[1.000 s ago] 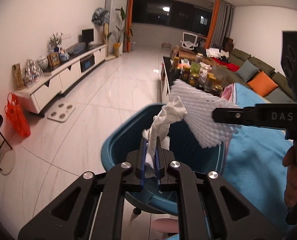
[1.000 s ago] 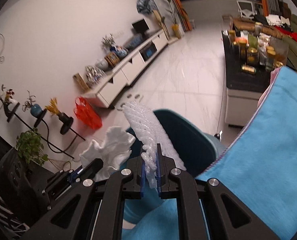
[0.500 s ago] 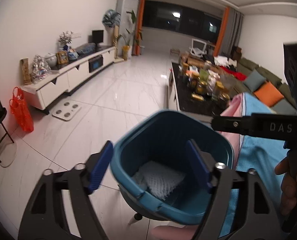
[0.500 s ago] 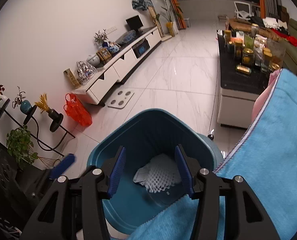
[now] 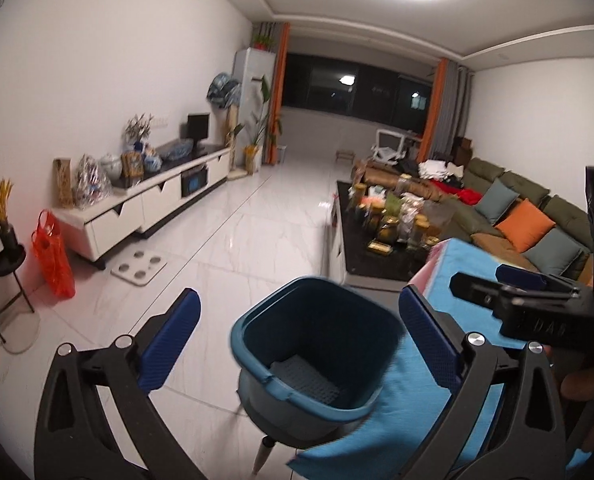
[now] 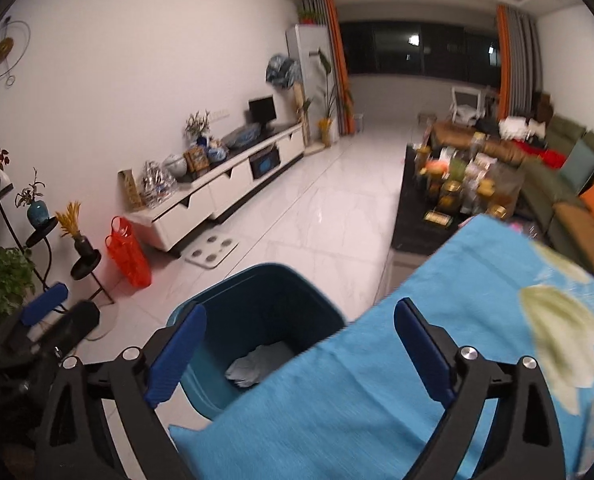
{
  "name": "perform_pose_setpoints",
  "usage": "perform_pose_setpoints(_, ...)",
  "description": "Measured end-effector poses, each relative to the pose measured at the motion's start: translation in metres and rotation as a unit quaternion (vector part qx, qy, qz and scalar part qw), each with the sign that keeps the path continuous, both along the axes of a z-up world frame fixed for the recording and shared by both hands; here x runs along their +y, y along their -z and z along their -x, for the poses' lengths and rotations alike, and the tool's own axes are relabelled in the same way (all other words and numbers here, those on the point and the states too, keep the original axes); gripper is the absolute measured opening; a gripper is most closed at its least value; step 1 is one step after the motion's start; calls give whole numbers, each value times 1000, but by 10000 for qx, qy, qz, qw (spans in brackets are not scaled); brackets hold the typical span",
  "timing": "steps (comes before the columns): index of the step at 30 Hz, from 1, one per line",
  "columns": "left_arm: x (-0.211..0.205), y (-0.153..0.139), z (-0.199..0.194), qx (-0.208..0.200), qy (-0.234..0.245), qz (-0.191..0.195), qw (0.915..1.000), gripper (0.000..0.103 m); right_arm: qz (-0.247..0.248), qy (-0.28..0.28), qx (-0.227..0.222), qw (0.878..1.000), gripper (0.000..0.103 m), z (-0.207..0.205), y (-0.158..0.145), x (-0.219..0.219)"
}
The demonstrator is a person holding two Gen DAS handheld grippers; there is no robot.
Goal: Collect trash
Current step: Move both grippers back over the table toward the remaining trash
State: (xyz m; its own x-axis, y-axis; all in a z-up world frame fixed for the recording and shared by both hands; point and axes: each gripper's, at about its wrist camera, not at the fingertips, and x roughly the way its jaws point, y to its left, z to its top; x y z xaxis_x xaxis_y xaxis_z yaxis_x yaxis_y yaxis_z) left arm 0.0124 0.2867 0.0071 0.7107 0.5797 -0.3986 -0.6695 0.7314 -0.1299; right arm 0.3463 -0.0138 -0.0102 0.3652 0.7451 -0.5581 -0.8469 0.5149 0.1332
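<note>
A teal trash bin (image 5: 317, 344) stands on the floor beside a table with a blue cloth (image 5: 413, 396). White foam netting (image 5: 305, 380) lies in its bottom. In the right wrist view the bin (image 6: 257, 320) holds a white crumpled tissue (image 6: 261, 364). My left gripper (image 5: 301, 356) is open and empty, above and in front of the bin. My right gripper (image 6: 301, 356) is open and empty, over the edge of the blue cloth (image 6: 417, 360) next to the bin. The right gripper also shows in the left wrist view (image 5: 513, 284).
A white TV cabinet (image 5: 149, 208) lines the left wall, with a red bag (image 5: 53, 252) and a bathroom scale (image 5: 139, 268) on the floor. A dark coffee table (image 5: 381, 240) with jars and a green sofa (image 5: 509, 208) stand at the right. A plant stand (image 6: 41, 248) stands at the left.
Both grippers opened and dropped the tissue and the foam netting into the bin. Both have since pulled up and back from the bin.
</note>
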Motion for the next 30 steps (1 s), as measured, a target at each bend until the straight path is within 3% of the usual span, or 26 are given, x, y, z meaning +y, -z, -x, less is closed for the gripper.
perform_pose_setpoints(6, -62, -27, 4, -239, 257, -438, 9984, 97, -256, 402, -598, 9971, 96, 14, -16, -57)
perform_pose_setpoints(12, -119, -42, 12, -529, 562, -573, 9954, 97, -513, 993, -1097, 9877, 96, 29, -29, -131)
perform_pose_setpoints(21, -182, -40, -2, -603, 1345, -437, 9881, 97, -672, 2144, -1539, 9622, 96, 48, -33, -245)
perform_pose_setpoints(30, -252, -37, -20, -607, 2255, -582, 9706, 97, -571, 3106, -1803, 9315, 96, 74, -26, -327)
